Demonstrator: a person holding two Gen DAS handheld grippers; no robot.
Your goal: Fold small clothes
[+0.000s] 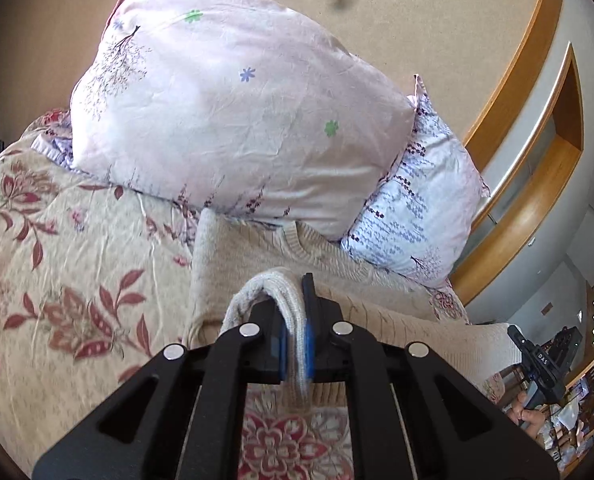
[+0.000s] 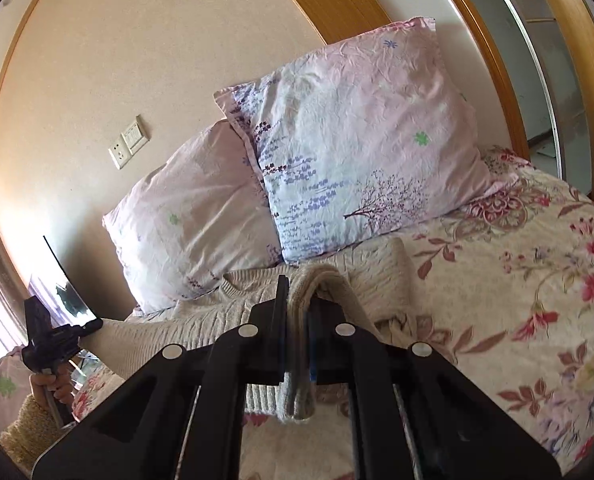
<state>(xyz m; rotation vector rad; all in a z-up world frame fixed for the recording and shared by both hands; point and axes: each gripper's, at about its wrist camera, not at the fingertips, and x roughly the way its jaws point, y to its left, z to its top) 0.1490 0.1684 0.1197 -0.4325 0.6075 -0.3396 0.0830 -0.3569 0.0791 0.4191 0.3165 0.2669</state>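
A cream knitted sweater (image 1: 249, 256) lies on the floral bedspread (image 1: 57, 248), its neck toward the pillows. My left gripper (image 1: 295, 320) is shut on a ribbed edge of the sweater and holds it lifted off the bed. My right gripper (image 2: 297, 312) is shut on another ribbed edge of the sweater (image 2: 225, 316), also lifted. The right gripper shows at the right edge of the left wrist view (image 1: 537, 360). The left gripper shows at the left edge of the right wrist view (image 2: 57, 340). The sweater stretches between the two grippers.
Two pale floral pillows (image 1: 233, 112) (image 2: 361, 140) lean against the beige wall (image 2: 137, 40) just beyond the sweater. A wooden frame (image 1: 513, 80) runs along the bed's side. The bedspread (image 2: 517, 280) extends to either side. Wall switches (image 2: 131, 142) sit above the pillows.
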